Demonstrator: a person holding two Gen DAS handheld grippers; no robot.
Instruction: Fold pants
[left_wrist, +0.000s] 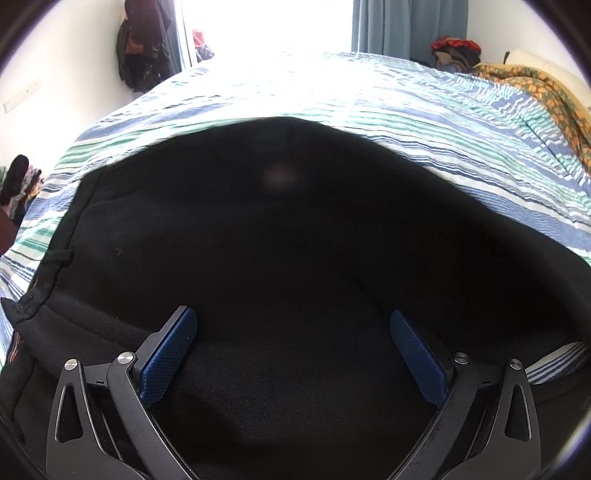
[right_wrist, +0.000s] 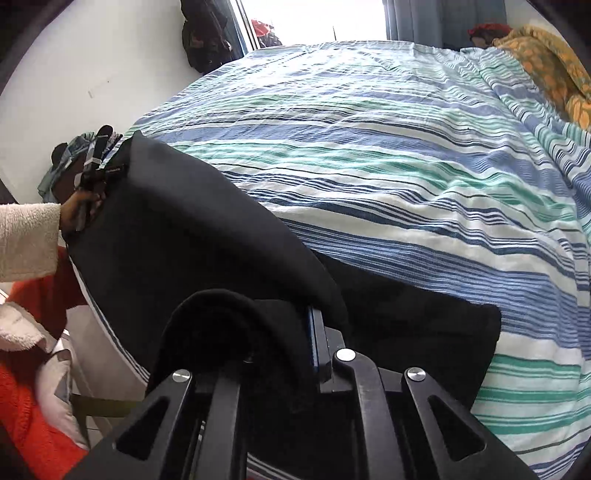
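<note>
Black pants (left_wrist: 280, 236) lie spread on the striped bed and fill most of the left wrist view. My left gripper (left_wrist: 293, 325) is open, its blue pads (left_wrist: 170, 354) wide apart just above the black cloth. In the right wrist view my right gripper (right_wrist: 291, 332) is shut on a bunched edge of the pants (right_wrist: 192, 236), lifted off the bed. The far end of that lifted cloth reaches the left gripper (right_wrist: 98, 162), held by a hand at the left. More black cloth (right_wrist: 417, 328) lies flat on the bed to the right.
The bed has a blue, green and white striped sheet (right_wrist: 388, 155). An orange patterned blanket (right_wrist: 546, 66) lies at the far right. Dark clothes hang on the wall (left_wrist: 142, 44). Clothes are piled by the curtain (left_wrist: 456, 50). A bright window is beyond the bed.
</note>
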